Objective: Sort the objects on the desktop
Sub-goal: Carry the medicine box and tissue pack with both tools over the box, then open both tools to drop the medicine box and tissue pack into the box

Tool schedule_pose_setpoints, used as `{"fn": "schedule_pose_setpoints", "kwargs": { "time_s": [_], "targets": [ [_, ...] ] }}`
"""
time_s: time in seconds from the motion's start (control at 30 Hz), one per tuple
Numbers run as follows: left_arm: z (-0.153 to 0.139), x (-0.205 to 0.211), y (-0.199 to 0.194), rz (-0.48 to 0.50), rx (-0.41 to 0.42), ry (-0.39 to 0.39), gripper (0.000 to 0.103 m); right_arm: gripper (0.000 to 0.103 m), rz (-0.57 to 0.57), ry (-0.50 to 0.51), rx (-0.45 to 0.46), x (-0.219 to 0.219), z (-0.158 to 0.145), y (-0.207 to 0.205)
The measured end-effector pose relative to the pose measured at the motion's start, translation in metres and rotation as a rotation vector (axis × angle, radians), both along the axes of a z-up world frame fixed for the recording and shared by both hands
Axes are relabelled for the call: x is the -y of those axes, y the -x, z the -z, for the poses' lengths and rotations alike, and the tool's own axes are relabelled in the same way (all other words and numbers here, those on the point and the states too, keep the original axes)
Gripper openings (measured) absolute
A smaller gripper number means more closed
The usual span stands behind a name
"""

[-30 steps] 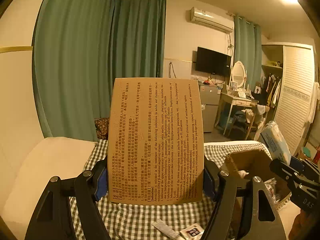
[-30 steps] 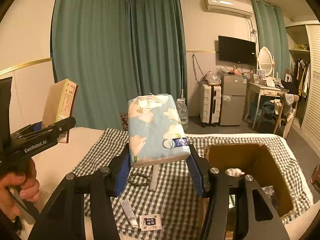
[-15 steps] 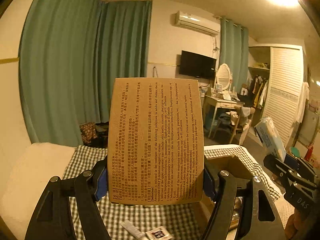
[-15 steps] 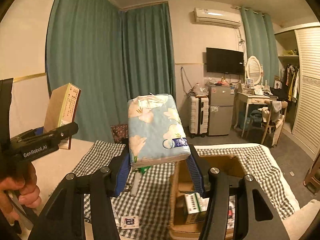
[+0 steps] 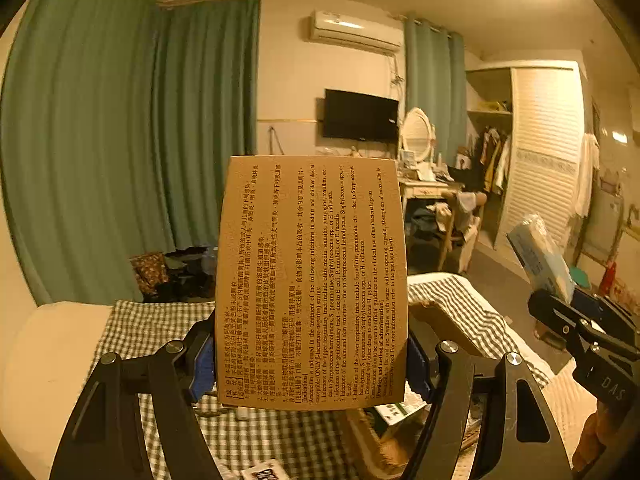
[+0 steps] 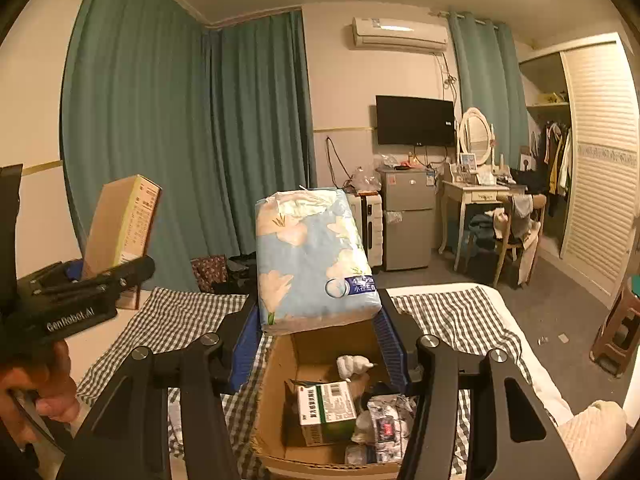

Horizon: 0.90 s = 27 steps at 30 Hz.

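Both my hands have swung across toward the cardboard box (image 6: 320, 412) over the last second. A second ago the right wrist view had the box off to the right past open checked cloth; now it sits right under my right gripper (image 6: 318, 320), with its open top filling the lower middle. The left view shifted the same way, and the box edge now shows behind my left gripper (image 5: 312, 360).

Right jaws are clenched on the tissue pack (image 6: 314, 264), blue floral wrap, pads pressing both long sides, pack upright and hanging over the box's far wall. Left jaws are clamped on the brown medicine box (image 5: 311, 280), printed face toward the camera, pads on both side edges; it blocks most of what's below it. Grip width on both looks unchanged.

My read: transport nearly done. The tissue pack looks lined up to drop, but the medicine box needs a little more travel. The box already holds a green-and-white carton (image 6: 326, 408), a white wad, and some small packets, so space is limited.

The surface is a bed with a checked cloth (image 6: 172, 320); the box sits at its near right part. A small sachet (image 5: 264, 472) lies at the near edge. The room has teal curtains (image 6: 180, 140), an air conditioner (image 6: 400, 34), a wall TV (image 6: 414, 120), a small fridge, a vanity desk with an oval mirror, and a wardrobe at right. Lighting is dim and warm.
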<state>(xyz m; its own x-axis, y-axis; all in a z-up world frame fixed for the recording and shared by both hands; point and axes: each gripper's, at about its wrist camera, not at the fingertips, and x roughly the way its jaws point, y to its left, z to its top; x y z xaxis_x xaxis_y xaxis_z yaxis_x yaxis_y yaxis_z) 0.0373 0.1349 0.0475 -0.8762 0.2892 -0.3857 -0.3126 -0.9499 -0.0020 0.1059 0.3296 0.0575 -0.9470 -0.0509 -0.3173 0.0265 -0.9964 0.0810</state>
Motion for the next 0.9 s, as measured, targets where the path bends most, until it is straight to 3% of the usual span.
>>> {"fn": "schedule_pose_setpoints", "kwargs": {
  "time_s": [0.27,0.47,0.9],
  "targets": [
    [0.041,-0.063,0.016,0.090,0.056,0.088,0.075,0.053,0.016,0.023,0.057,-0.043,0.022,0.017],
    [0.068,-0.094,0.040,0.131,0.116,0.110,0.075,0.053,0.046,0.059,0.117,-0.069,0.046,0.035],
    [0.132,-0.137,0.094,0.174,0.272,0.155,0.075,0.053,0.028,0.024,0.297,-0.081,0.112,0.084]
  ]
}}
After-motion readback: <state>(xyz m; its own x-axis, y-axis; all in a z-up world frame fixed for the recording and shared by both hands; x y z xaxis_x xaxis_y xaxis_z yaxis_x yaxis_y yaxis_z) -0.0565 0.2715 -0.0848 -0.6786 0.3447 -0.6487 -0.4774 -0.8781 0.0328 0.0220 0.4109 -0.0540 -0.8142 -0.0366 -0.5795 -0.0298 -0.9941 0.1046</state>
